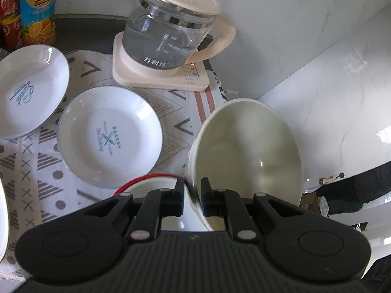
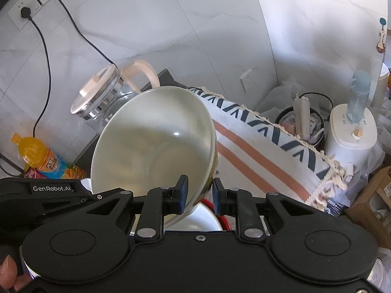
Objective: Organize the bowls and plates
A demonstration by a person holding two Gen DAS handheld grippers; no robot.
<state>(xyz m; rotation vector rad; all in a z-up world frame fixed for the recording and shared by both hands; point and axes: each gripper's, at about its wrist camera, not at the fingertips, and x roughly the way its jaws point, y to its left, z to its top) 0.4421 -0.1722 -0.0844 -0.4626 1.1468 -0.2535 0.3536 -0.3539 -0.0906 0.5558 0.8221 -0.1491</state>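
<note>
The cream bowl [image 1: 246, 156] was held tilted above the surface [image 1: 171, 107], its rim pinched on two sides. The left claw [image 1: 192, 196] was narrowed on the rim's near edge, one finger inside the bowl and one outside; the right claw [image 2: 199, 194] gripped the same bowl [image 2: 154, 141] likewise, though a slight gap showed at its outer finger, so how firm that hold was could not be told.

Judged from this, the step in hand was carrying the bowl to be stacked. A red-rimmed white dish [image 2: 207, 216] lay directly below the claws and was probably the target; the next move would call for levelling the bowl and lowering it gently before either claw let go.

Two white plates [image 1: 110, 136] lay apart on the patterned cloth [image 1: 44, 171], near the glass kettle [image 1: 168, 31].

The red-rimmed dish was mostly hidden behind the claws, so whether it was plate or bowl stayed unclear. Another rim [image 1: 3, 219] was cut off at the left edge.
</note>
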